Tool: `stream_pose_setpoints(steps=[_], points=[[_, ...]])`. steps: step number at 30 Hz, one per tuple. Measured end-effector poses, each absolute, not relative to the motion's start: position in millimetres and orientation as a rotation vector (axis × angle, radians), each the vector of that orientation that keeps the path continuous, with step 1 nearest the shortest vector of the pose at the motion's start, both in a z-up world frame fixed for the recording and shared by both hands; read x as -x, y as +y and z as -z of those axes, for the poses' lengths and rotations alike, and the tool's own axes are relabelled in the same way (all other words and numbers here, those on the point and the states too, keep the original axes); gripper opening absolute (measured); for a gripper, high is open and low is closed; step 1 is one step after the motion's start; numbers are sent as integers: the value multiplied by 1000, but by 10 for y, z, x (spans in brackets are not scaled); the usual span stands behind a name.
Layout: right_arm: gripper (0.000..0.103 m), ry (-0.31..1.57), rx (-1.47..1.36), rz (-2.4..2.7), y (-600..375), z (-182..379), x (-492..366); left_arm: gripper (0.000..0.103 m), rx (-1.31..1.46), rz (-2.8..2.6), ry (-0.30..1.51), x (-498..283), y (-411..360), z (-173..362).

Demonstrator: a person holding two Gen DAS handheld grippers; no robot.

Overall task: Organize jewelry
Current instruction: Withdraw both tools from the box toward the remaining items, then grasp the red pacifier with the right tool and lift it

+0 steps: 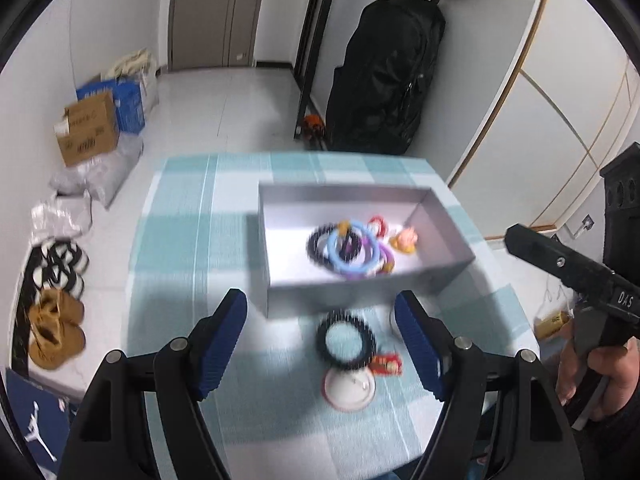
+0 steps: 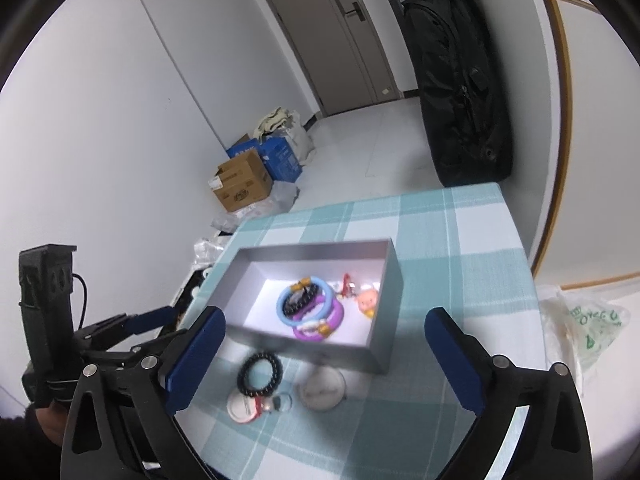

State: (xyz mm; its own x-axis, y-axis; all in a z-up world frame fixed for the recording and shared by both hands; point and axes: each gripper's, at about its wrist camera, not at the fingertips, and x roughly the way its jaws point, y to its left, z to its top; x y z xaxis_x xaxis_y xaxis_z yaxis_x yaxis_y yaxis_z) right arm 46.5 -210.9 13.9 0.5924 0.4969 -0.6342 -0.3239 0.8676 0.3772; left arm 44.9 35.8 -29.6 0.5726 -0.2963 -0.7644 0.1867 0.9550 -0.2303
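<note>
Both empty: left gripper (image 1: 320,344) and right gripper (image 2: 324,364), released above black bead bracelet (image 2: 260,372)

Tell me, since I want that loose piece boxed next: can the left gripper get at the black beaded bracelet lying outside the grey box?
Probably yes. The black beaded bracelet lies flat on the checked cloth, in front of the grey box, with the open left gripper already framing it and nothing between them. A white disc touches its near edge.
</note>
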Motion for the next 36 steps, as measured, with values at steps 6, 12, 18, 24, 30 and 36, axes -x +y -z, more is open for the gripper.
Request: stream_pose_setpoints(steps=[6,12,18,24,30,36], points=[[103,852,-194,-510,-2025,-63,-329,73,158,209,953,-356,422,369],[103,959,-37,-544,-1725,164,-292,74,168,205,1006,-290,367,498],[102,1033,52,-554,-1522,370,-267,74,192,195,1048,-239,461,560],[80,1067,60,-586,-1392,466,-283,74,279,178,1049,-243,630,552],[56,1093,83,-619,-1226,558,-312,74,291,186,1037,-244,663,547],[37,1099,132,-635,-1095,591,-280,74,303,182,1039,-256,722,557]])
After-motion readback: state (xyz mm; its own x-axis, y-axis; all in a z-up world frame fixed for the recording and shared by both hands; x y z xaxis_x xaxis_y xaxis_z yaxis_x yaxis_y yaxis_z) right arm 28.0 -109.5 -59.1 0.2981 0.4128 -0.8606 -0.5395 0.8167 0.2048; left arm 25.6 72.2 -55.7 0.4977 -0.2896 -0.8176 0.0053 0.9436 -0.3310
